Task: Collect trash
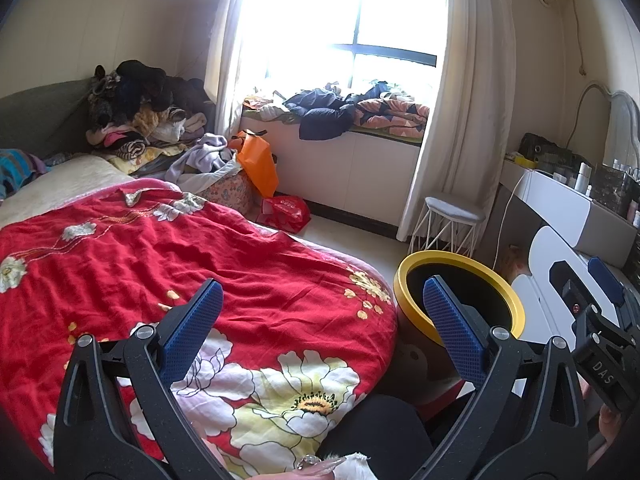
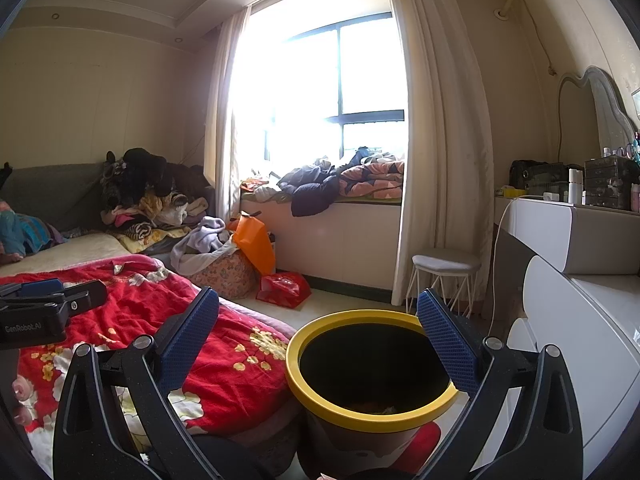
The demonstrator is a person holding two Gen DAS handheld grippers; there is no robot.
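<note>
A trash bin with a yellow rim (image 2: pixel 316 396) stands on the floor beside the bed; something pale lies at its bottom. It also shows in the left wrist view (image 1: pixel 404 280). My right gripper (image 2: pixel 318 326) is open and empty, just above and in front of the bin's mouth. My left gripper (image 1: pixel 322 312) is open and empty over the red floral quilt (image 1: pixel 168 264), left of the bin. A small crumpled scrap (image 1: pixel 134 197) lies on the quilt's far edge; it also shows in the right wrist view (image 2: pixel 118 269). The right gripper's body (image 1: pixel 600 320) shows at the left view's right edge.
A white dresser (image 2: pixel 580 280) with bottles stands at the right. A small white stool (image 2: pixel 444 276) stands by the curtain. An orange bag (image 2: pixel 254 242), a red bag (image 2: pixel 284 288) and piled clothes (image 2: pixel 152 196) lie near the window seat.
</note>
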